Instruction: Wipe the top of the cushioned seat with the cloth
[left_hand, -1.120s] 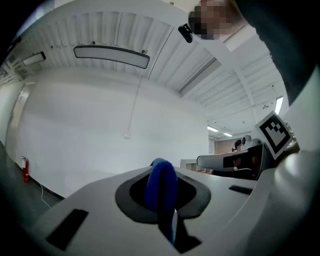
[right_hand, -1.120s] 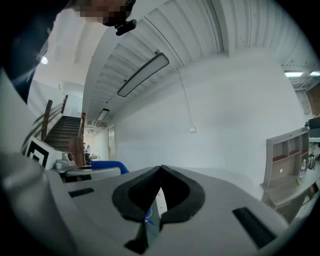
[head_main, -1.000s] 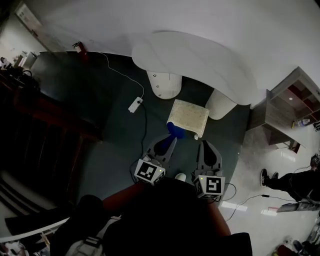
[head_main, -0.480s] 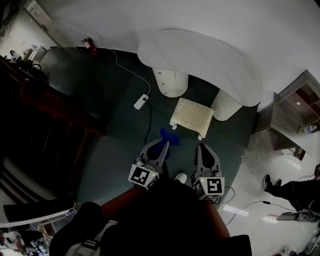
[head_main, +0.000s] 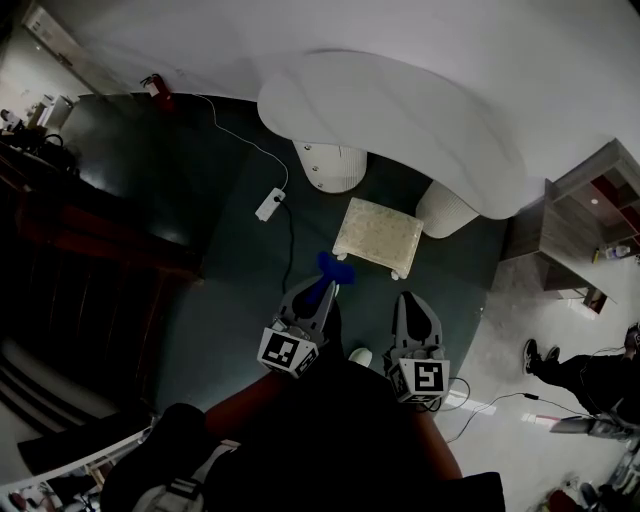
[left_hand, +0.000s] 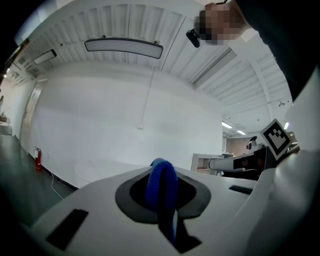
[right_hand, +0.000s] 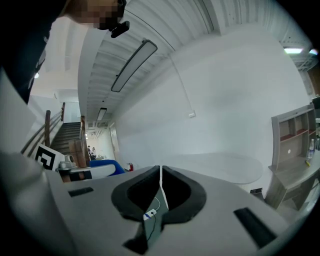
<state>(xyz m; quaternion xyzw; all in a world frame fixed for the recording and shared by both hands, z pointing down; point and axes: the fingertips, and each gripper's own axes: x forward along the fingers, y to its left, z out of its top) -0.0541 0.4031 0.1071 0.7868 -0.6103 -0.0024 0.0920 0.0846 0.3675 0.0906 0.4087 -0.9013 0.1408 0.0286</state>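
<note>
The cushioned seat (head_main: 377, 235) is a small low stool with a cream top, standing on dark carpet in front of me. My left gripper (head_main: 325, 287) is shut on a blue cloth (head_main: 335, 266), which sticks out past its tips and hangs short of the seat's near left corner, apart from it. In the left gripper view the blue cloth (left_hand: 161, 189) bulges between the jaws. My right gripper (head_main: 411, 297) hovers to the right, near the seat's front edge, and its jaws meet with nothing between them (right_hand: 160, 176). Both grippers point roughly level towards the wall.
A white curved table (head_main: 390, 115) on two round pedestals (head_main: 330, 166) stands just behind the seat. A power strip (head_main: 268, 205) with its cable lies on the carpet to the left. A wooden shelf (head_main: 590, 215) and a person's legs (head_main: 575, 368) are at right. A dark railing (head_main: 90, 260) runs along the left.
One second ago the cloth was at the seat's near left corner. The left gripper has since drawn back towards me with it. The right gripper has barely moved.
</note>
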